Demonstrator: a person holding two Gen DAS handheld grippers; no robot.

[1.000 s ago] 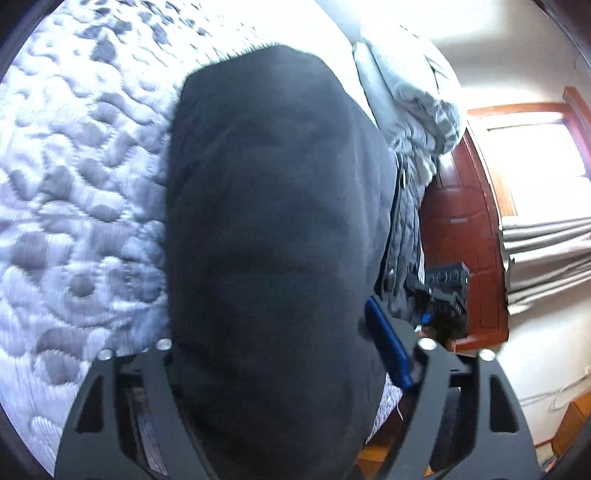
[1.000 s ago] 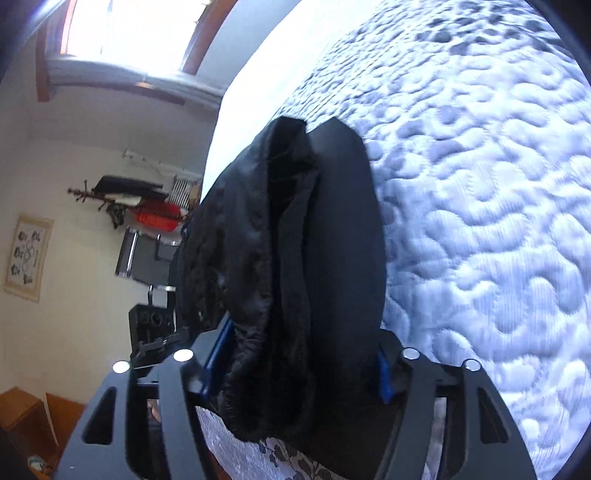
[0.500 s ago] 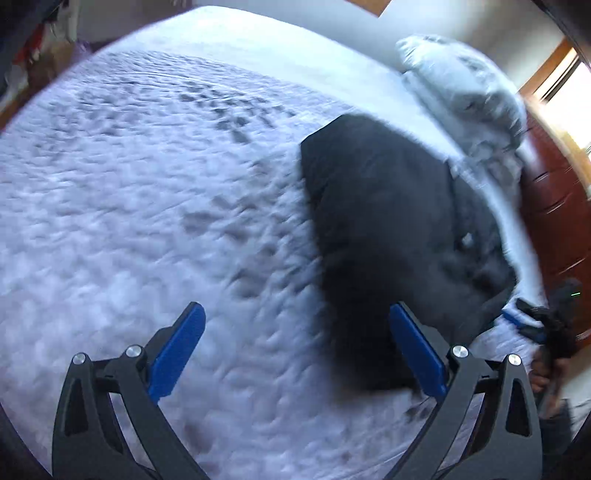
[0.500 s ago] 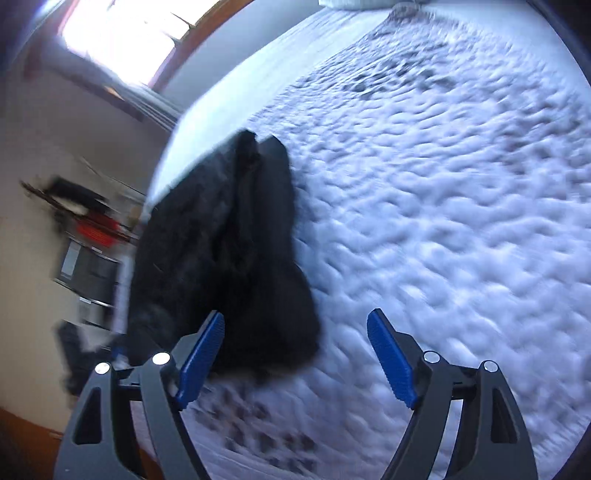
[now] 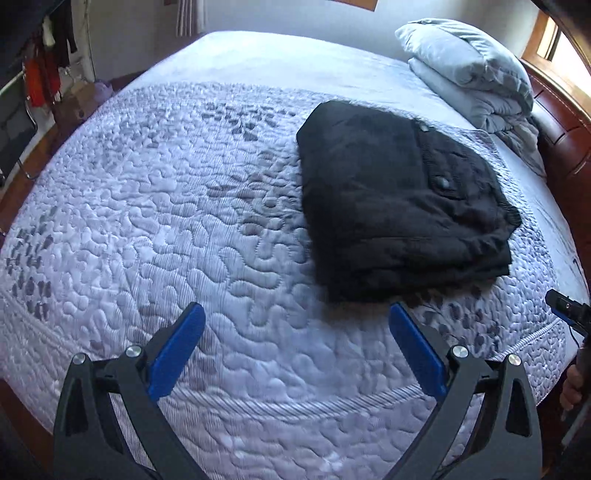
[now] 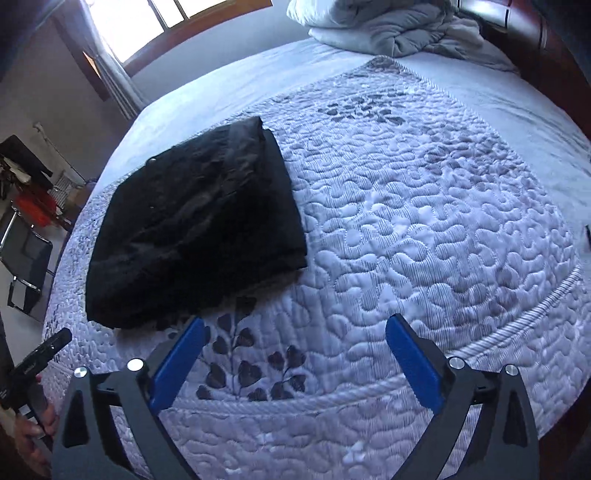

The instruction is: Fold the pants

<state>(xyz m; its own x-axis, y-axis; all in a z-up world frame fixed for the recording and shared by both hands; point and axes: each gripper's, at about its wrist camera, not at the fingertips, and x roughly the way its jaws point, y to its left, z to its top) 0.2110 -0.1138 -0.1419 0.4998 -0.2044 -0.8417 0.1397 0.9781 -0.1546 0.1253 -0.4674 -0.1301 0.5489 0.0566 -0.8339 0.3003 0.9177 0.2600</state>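
The black pants (image 5: 399,199) lie folded into a compact thick bundle on the quilted white bedspread (image 5: 166,221). In the left wrist view my left gripper (image 5: 294,314) hovers open over bare quilt, just short of the bundle's near edge and to its left. The right wrist view shows the pants (image 6: 195,229) up and to the left of my right gripper (image 6: 295,323). Its jaws are opening with nothing between them, only the leaf-patterned quilt (image 6: 406,221) below. Each view catches the other gripper's black body at its edge, held by a hand (image 5: 572,384).
A heap of grey bedding and a pillow (image 5: 472,70) lies at the head of the bed by the dark wooden headboard (image 5: 565,129). Beside the bed stand a black chair (image 6: 26,254) and hanging clothes (image 5: 40,74). A bright window (image 6: 177,14) is behind.
Both grippers let go of the pants, opened wide, and drew back and up. The bundle now rests on the bed, clear of both.
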